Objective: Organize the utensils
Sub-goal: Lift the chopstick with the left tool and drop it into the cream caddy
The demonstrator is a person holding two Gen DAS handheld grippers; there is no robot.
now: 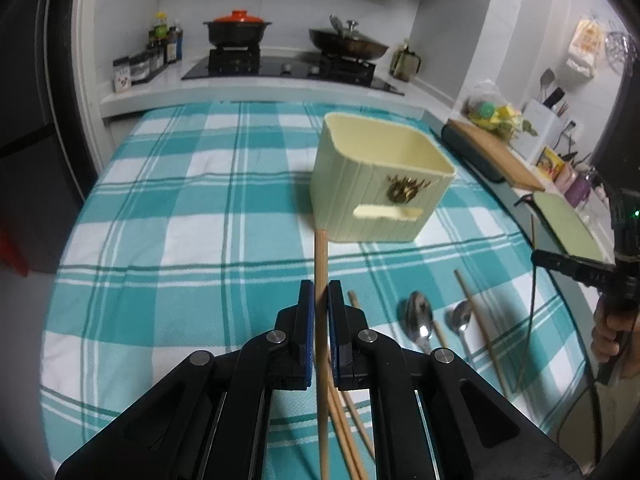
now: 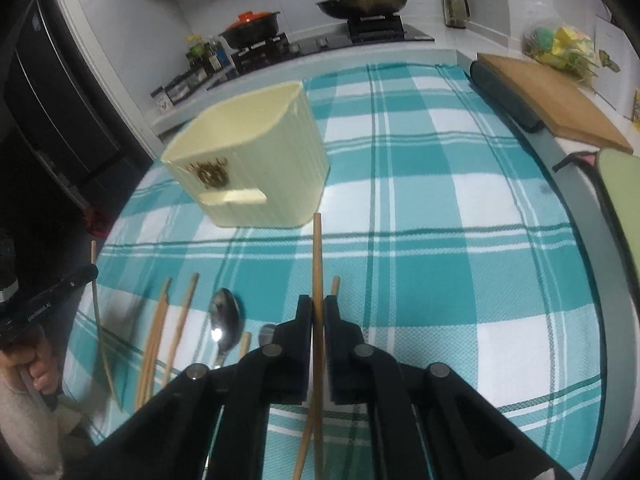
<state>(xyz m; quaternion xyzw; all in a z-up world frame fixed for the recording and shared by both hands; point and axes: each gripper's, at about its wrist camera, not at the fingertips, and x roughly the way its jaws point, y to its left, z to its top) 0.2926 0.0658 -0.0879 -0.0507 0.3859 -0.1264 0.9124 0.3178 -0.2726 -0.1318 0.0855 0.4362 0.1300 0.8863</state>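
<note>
A cream ribbed utensil holder [image 1: 376,184] stands on the checked tablecloth; it also shows in the right wrist view [image 2: 256,168]. My left gripper [image 1: 320,292] is shut on a wooden chopstick [image 1: 320,256] whose tip points at the holder's base. My right gripper [image 2: 317,308] is shut on another wooden chopstick [image 2: 317,256], its tip near the holder's right corner. Loose chopsticks [image 2: 160,336] and two metal spoons [image 1: 418,316] [image 1: 460,320] lie on the cloth. One spoon [image 2: 224,320] shows in the right wrist view.
A teal and white tablecloth [image 1: 180,200] covers the table. A wooden cutting board [image 2: 552,92] and a green board [image 1: 568,220] lie along the right edge. A stove with a pot [image 1: 238,28] and a pan [image 1: 348,42] stands behind.
</note>
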